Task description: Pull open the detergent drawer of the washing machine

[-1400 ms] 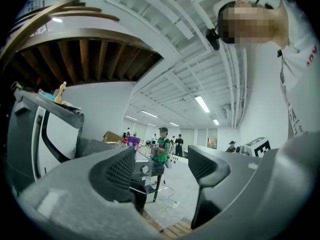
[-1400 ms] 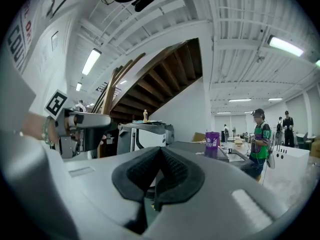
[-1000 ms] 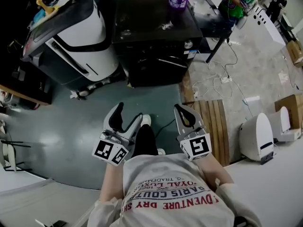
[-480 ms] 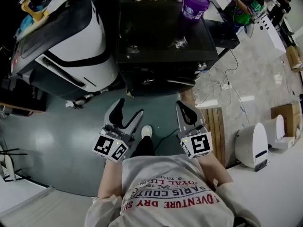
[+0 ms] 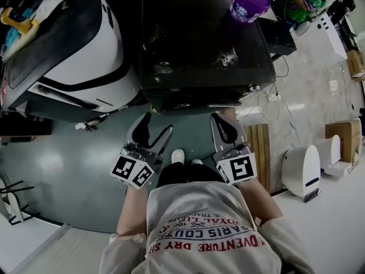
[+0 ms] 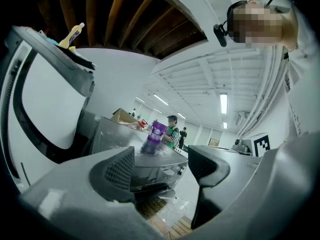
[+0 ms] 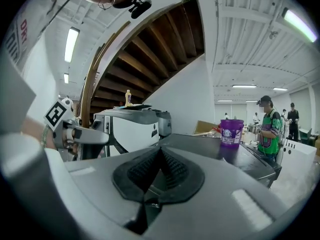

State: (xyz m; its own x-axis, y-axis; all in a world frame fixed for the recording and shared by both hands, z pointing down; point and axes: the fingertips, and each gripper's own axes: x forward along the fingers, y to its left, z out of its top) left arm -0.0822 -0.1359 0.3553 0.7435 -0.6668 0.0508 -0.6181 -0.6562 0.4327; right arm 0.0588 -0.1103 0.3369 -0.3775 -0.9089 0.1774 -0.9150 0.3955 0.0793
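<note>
A black washing machine (image 5: 199,44) stands straight ahead, its top dusty and its front panel (image 5: 197,100) facing me. I cannot make out the detergent drawer on that panel. My left gripper (image 5: 157,125) hangs open a short way before the panel's left part, holding nothing. In the left gripper view the left gripper (image 6: 162,166) frames the panel (image 6: 167,170) between its spread jaws. My right gripper (image 5: 221,121) is shut on nothing, just short of the panel's right end. The right gripper (image 7: 160,156) shows its pads pressed together.
A purple cup (image 5: 248,1) stands on the machine's far right corner. A white and black appliance (image 5: 74,56) stands close on the left. A wooden pallet (image 5: 261,144), cables (image 5: 279,104) and a white device (image 5: 299,170) lie to the right. People stand in the background.
The person has stepped forward, so the black machine is now nearer to both grippers. The left gripper stays open and the right one stays shut.
</note>
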